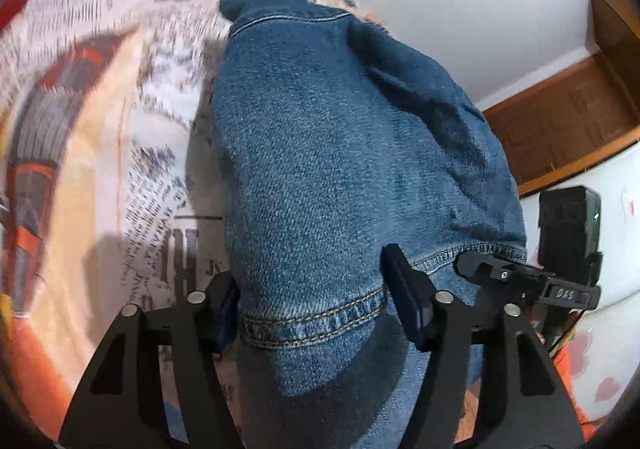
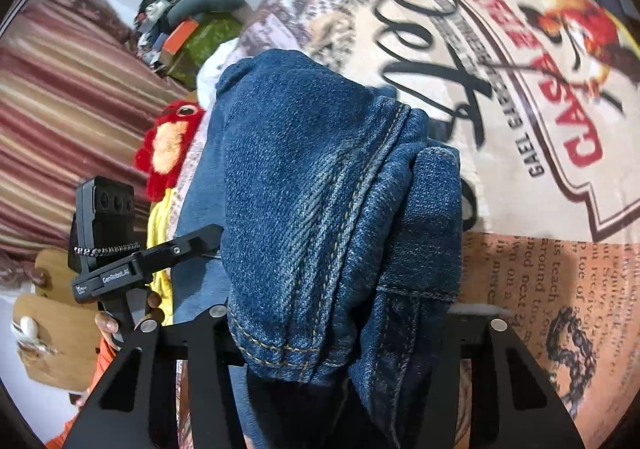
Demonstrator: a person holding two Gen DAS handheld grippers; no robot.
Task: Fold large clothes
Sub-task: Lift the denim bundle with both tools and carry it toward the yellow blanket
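Note:
A blue denim garment (image 1: 340, 153) hangs lifted above a printed bedspread (image 1: 100, 97). My left gripper (image 1: 316, 309) is shut on its stitched hem, the cloth bunched between the fingers. In the right wrist view the same denim garment (image 2: 320, 209) drapes over my right gripper (image 2: 340, 333), which is shut on a thick seamed fold; the right finger is hidden by the cloth. The right gripper's body (image 1: 560, 281) shows at the right of the left wrist view, and the left gripper's body (image 2: 120, 261) shows at the left of the right wrist view.
The bedspread (image 2: 520, 89) with newspaper print covers the bed below. A red plush toy (image 2: 172, 145), a yellow cloth and a pile of clothes (image 2: 188, 33) lie at the bed's far side. A striped curtain (image 2: 60, 109) hangs behind. A wooden cabinet (image 1: 568, 121) stands against the wall.

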